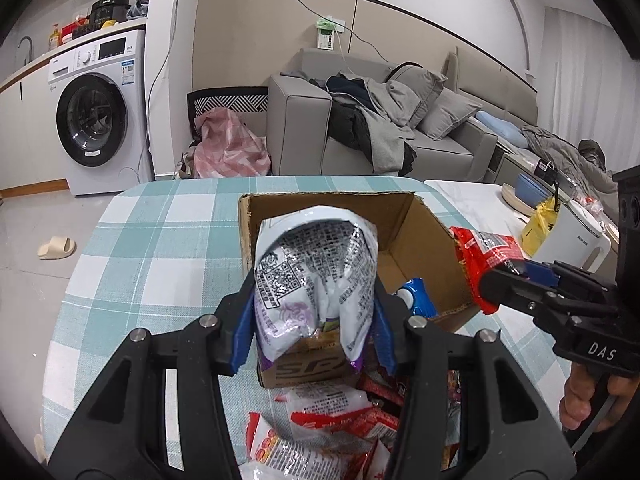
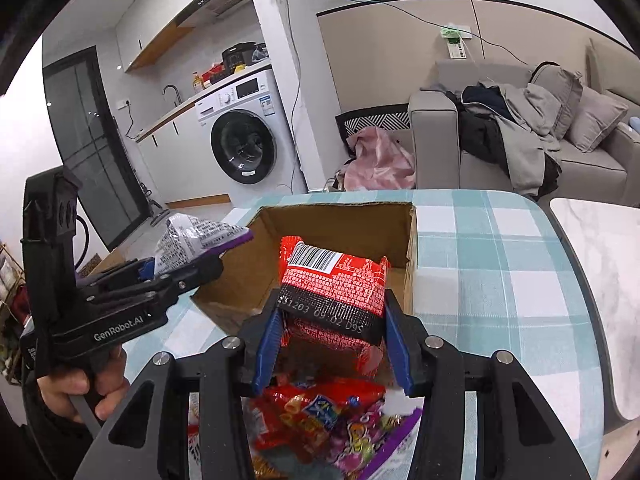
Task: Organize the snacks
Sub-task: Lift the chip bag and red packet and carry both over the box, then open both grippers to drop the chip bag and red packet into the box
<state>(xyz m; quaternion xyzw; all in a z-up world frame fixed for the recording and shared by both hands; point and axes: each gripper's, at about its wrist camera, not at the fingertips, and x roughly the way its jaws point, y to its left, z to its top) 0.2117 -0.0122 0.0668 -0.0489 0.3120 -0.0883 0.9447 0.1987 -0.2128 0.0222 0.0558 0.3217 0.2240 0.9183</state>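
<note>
Now my left tongs (image 1: 316, 320) pinch a white-and-purple packet (image 1: 316, 272) while my right tongs (image 2: 332, 340) clamp a red packet (image 2: 334, 292), both held above the open cardboard box (image 2: 344, 224) on the table (image 2: 500, 264), so each can drop straight in.

A white front-loading washing machine (image 1: 98, 120) stands under a counter at ten o'clock, on a pale tiled floor (image 1: 24, 232) where a beige slipper (image 1: 57, 247) lies. At one o'clock, a grey sofa (image 1: 304, 128) heaped with clothes (image 1: 372, 120) backs onto beige wall panels (image 1: 256, 32). Pink bedding (image 1: 228, 148) slumps beside it.
</note>
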